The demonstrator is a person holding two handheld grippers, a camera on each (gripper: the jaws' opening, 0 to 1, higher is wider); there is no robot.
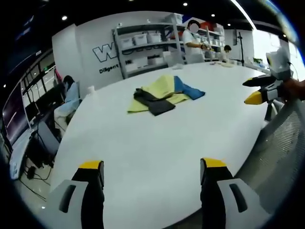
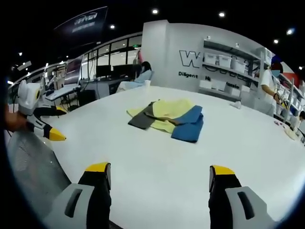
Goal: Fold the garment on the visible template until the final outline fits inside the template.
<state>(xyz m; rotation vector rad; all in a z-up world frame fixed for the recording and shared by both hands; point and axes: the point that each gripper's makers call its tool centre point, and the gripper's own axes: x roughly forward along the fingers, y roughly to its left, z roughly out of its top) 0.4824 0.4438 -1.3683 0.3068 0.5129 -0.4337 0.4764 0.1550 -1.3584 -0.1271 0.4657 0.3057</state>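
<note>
The garment (image 1: 164, 94) lies crumpled mid-bench (image 1: 143, 157), untouched. Both tongs, left (image 1: 151, 167) and right (image 2: 157, 169), hover wide and empty near the bench's edge, probably lining up a first grab.

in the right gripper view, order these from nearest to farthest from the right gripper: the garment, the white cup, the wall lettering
From the right gripper:
1. Garment, crumpled mid-table, straight ahead.
2. White cup, at the table's far edge, slightly left.
3. Wall lettering, on the white wall beyond the table.

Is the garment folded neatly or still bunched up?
Bunched: the garment lies in a loose heap on the table, yellow, blue and grey parts overlapping unevenly.
</note>
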